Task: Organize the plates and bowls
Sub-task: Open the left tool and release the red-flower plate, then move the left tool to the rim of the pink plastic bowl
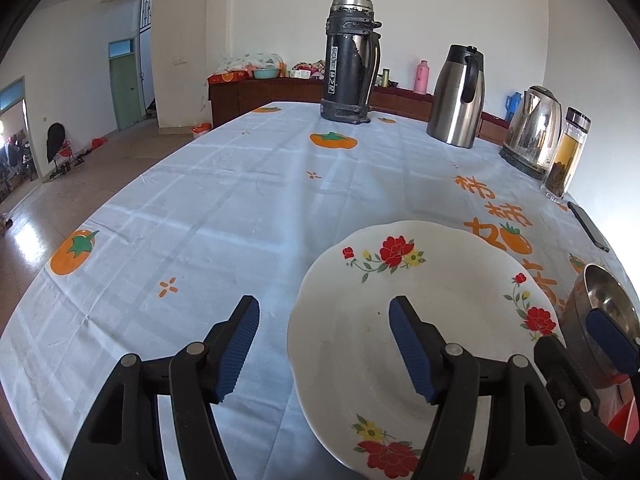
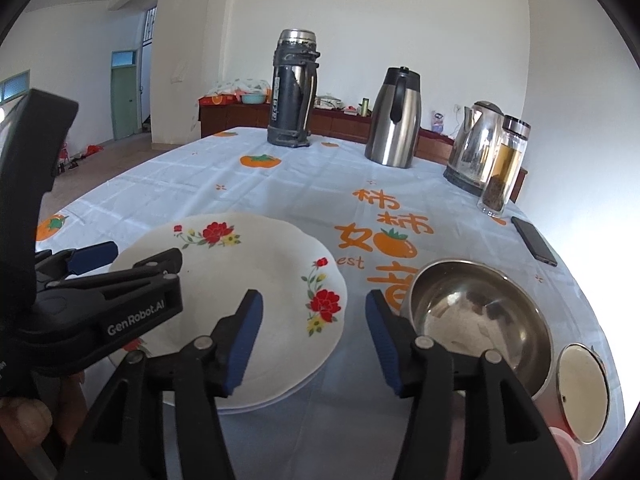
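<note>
A: Fingers of the left gripper (image 1: pixel 324 350): spread wide, nothing clamped. One pad hangs over the tablecloth (image 1: pixel 192 216), the other over the flowered plate (image 1: pixel 420 320), so the plate's near-left rim lies between them, untouched as far as can be seen.

B: And the right gripper (image 2: pixel 314 342)?

A: Parted about halfway, empty. The steel bowl (image 2: pixel 476 316) sits just beyond its right finger; the plate lies ahead of its left finger. A strip of bare cloth shows in the gap between.

B: Step in hand?

A: Probably a pause between placements, both tools free. A second white rim shows under the plate's near edge in the right view, which suggests a stack of plates already begun.

B: Next move?

A: Likely the bowl: the right jaws must straddle its near wall and close on thin, slippery metal. Where it belongs is a guess.

B: What is unclear?

A: The bowl's near rim is cut off by the right finger, and dark specks inside it cannot be identified. A round steel lid-like object (image 2: pixel 584 392) beside it is only partly visible. How many plates lie below cannot be counted.
</note>
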Demonstrator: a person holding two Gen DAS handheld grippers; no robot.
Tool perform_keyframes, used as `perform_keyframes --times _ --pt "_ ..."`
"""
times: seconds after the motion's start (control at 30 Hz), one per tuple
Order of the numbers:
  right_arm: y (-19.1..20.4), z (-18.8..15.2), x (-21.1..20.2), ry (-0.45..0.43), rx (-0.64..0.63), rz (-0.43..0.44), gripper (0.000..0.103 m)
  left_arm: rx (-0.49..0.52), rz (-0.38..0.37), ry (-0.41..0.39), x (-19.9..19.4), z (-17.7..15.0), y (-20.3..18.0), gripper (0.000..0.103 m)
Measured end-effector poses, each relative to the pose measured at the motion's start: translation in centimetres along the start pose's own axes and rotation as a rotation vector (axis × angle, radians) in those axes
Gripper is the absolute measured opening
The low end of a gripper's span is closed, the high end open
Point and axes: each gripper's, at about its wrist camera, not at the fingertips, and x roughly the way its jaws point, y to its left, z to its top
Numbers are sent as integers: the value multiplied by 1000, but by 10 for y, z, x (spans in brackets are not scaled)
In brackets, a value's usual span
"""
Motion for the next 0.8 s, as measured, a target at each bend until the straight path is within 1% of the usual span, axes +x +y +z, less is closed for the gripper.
perform_keyframes --times 0.07,0.1,0.13,0.23,0.3,0.37,0.4,0.47,0.57,0.63,0.73,0.8 --pt "0 0 -5 -25 -2 -7 55 13 9 3 1 0 -2 70" --pt "-1 -1 -13 -59 -1 3 55 19 16 1 0 0 -4 70" --pt "-1 -3 -18 -73 1 9 55 25 14 -2 -1 0 -4 70" --pt "-4 -4 -36 -87 -1 46 55 28 20 -5 -4 -3 -5 70" --pt "-7 -3 -46 -103 -8 46 55 30 21 -13 -8 -4 -6 70" --pt "-12 -2 -60 -121 -6 65 55 19 24 -4 -13 -6 -6 70" --pt "-16 -2 -68 -132 -5 70 55 7 15 6 -18 -7 -6 70" --pt "-27 -3 -85 -152 3 72 55 7 1 -6 -32 -10 -8 70" --pt "-43 -6 -102 -160 18 80 55 34 -7 -32 -54 -16 -16 70" --pt "-61 -14 -115 -153 36 84 55 61 -45 -46 -73 -23 -26 70" --pt "-91 -31 -129 -134 78 32 55 116 -69 -53 -96 -36 -45 70" --pt "-112 -42 -133 -102 120 1 55 145 -111 -40 -107 -46 -59 70"
